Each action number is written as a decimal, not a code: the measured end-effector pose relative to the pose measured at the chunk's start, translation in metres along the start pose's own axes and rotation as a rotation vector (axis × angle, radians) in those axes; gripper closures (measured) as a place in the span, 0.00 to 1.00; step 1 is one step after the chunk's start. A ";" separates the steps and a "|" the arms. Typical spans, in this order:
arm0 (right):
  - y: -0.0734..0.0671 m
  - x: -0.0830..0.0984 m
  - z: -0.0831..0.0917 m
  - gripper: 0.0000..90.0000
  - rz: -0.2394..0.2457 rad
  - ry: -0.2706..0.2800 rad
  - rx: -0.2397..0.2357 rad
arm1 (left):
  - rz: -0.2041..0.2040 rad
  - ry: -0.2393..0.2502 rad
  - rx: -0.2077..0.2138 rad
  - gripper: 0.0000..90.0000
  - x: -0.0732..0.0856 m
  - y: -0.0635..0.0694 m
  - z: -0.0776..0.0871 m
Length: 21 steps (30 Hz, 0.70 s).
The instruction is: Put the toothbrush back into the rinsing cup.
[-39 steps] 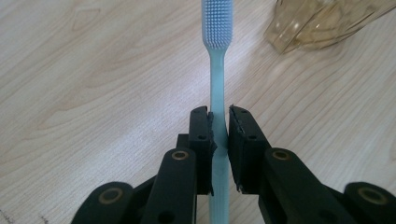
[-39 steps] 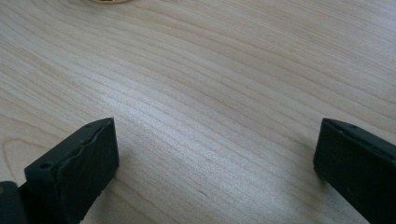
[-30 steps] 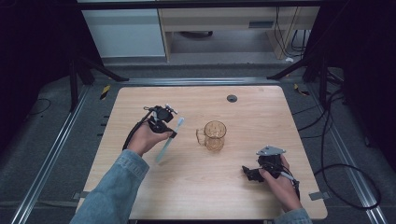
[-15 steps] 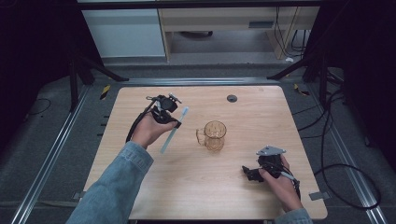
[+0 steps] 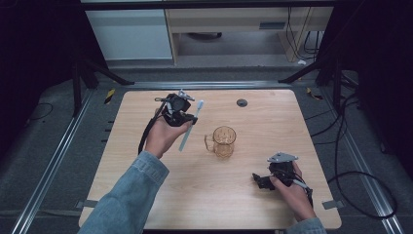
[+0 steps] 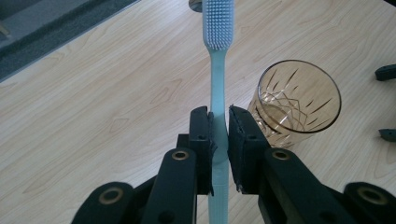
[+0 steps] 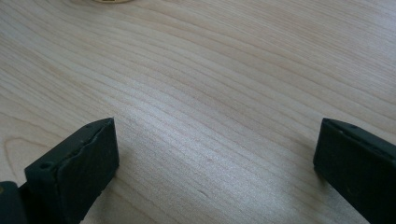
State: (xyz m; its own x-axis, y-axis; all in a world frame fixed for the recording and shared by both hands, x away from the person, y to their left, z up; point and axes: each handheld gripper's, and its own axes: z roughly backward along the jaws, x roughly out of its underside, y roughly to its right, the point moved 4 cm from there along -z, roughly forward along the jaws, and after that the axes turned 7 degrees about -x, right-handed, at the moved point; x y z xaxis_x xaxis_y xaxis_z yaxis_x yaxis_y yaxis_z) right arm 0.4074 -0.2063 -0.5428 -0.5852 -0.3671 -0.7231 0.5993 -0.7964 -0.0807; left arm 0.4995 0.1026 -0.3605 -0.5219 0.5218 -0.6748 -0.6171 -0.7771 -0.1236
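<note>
- No brand, label or readable writing can be made out on any item.
- The left claw (image 5: 187, 117) is held above the wooden counter (image 5: 122, 146), its jaws clamped on the handle of a pale blue-green toothbrush (image 5: 190, 126).
- In the left gripper view the toothbrush (image 6: 217, 70) runs straight up between the two black jaws, bristle head at the far end, the handle's lower part continuing down past the jaws.
- In the high view the toothbrush slants, its bristle head toward the far side of the counter and its other end toward the person.
- The left forearm, in a denim sleeve (image 5: 129, 195), reaches in from the lower left.
- An amber cut-glass mug (image 5: 223, 141) with a handle on its left stands upright near the counter's middle, just right of the toothbrush and apart from it; the left gripper view shows the mug (image 6: 296, 100) beside the right jaw.
- The right claw (image 5: 258, 179) sits low at the counter's near right, held by the right hand (image 5: 290, 187), pointing left.
- In the right gripper view its jaws stand wide apart with nothing between them, over bare wood.
- A small dark round fitting (image 5: 242, 102) sits in the counter's far side.
</note>
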 end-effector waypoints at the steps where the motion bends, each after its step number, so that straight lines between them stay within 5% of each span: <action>1: 0.000 0.000 0.000 0.00 0.000 0.000 0.000 | 0.002 0.012 -0.004 0.88 -0.001 0.001 0.001; 9: 0.000 0.000 0.000 0.00 0.002 0.000 -0.001 | 0.008 0.022 0.003 0.88 -0.002 0.004 -0.007; 21: 0.000 0.000 0.000 0.00 -0.002 0.000 0.003 | 0.017 0.132 -0.048 0.88 -0.012 0.012 -0.004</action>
State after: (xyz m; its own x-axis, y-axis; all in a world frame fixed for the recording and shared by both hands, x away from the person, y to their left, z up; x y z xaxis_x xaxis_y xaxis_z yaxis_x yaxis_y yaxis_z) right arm 0.4071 -0.2062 -0.5428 -0.5862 -0.3656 -0.7230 0.5966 -0.7985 -0.0799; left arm 0.5009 0.0853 -0.3565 -0.4476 0.4603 -0.7667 -0.5782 -0.8030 -0.1445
